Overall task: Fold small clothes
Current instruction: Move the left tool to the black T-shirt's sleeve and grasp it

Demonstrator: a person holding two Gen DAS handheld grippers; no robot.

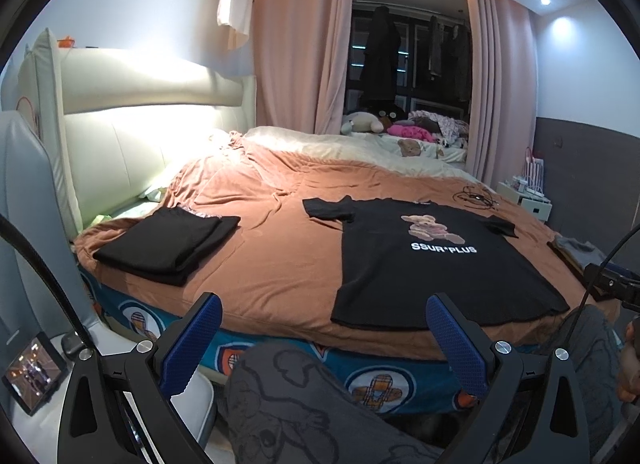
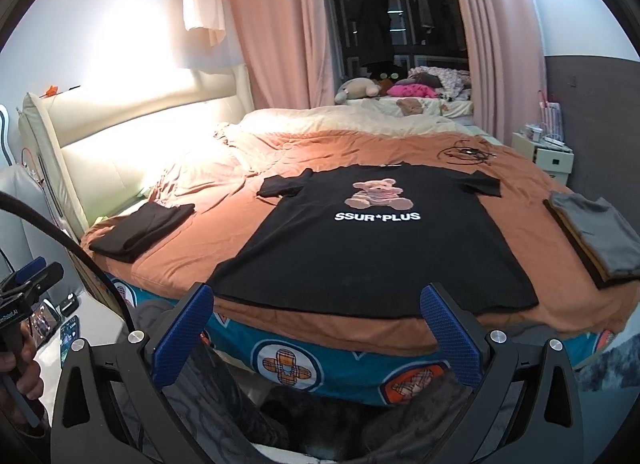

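A black T-shirt [image 1: 436,264] with a teddy-bear print and white "SSUR*PLUS" lettering lies spread flat, front up, on the brown bedspread [image 1: 272,256]; it also shows in the right wrist view [image 2: 372,248]. My left gripper [image 1: 324,328] is open and empty, held off the bed's near edge, left of the shirt's hem. My right gripper [image 2: 316,316] is open and empty, just short of the hem, which runs between its fingers. The left gripper also shows at the left edge of the right wrist view [image 2: 32,276].
A folded black garment [image 1: 168,240] lies on the bed's left side, also in the right wrist view [image 2: 140,228]. A stack of folded grey and dark clothes [image 2: 596,232] sits at the bed's right. Black cables [image 2: 464,152] lie beyond the shirt. The person's knees [image 1: 320,404] are below the grippers.
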